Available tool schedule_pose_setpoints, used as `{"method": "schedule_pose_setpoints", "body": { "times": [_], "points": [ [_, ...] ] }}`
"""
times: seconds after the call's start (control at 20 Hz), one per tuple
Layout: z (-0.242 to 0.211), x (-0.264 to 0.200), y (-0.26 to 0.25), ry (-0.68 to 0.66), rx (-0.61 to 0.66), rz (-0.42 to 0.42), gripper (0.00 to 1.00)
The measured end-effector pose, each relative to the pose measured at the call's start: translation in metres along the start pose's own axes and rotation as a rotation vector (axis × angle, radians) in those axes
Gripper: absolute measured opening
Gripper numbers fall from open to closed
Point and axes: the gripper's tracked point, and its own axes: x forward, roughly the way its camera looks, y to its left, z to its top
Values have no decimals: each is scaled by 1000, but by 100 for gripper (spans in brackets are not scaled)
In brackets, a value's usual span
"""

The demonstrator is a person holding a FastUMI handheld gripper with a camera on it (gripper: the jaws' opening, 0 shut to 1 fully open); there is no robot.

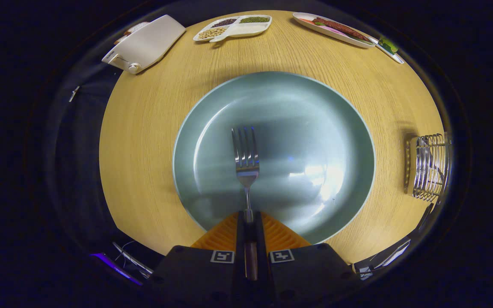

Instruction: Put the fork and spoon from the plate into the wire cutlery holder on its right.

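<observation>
Gripper view: the gripper (248,218) has its fingers closed on the handle of the fork (245,164), both pressing it from either side, so the handle runs back between them and the tines point forward over the plate (340,124). Whether the fork is lifted or its tines touch the plate, I cannot tell. No spoon can be made out on the plate. The holder (429,167) stands on the table (144,128) to the right, apart from the plate's rim. To do this step well, I judge the fork should be raised clear of the rim first, carried level to the right, then tipped so one end goes straight down into the holder's open top; its wires could catch the tines, so a centred, slow descent seems safest before the fingers let go.
</observation>
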Motion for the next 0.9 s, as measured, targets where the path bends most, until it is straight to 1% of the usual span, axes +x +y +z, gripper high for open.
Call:
{"method": "schedule_pose_setpoints", "body": {
  "times": [0.05,0.1,0.15,0.25,0.45,0.6,0.75,0.9],
  "points": [
    [-2,8,0,-6,2,8,15],
    [2,-3,0,-4,0,18,12],
    [2,-2,1,-3,-12,39,10],
    [3,-6,-1,-10,-26,53,10],
    [13,-25,0,-35,-6,105,10],
    [15,-60,-6,-55,-25,144,10],
    [15,-102,-18,-86,-91,178,10],
    [6,-146,-43,-87,-127,200,10]
  ]
}}
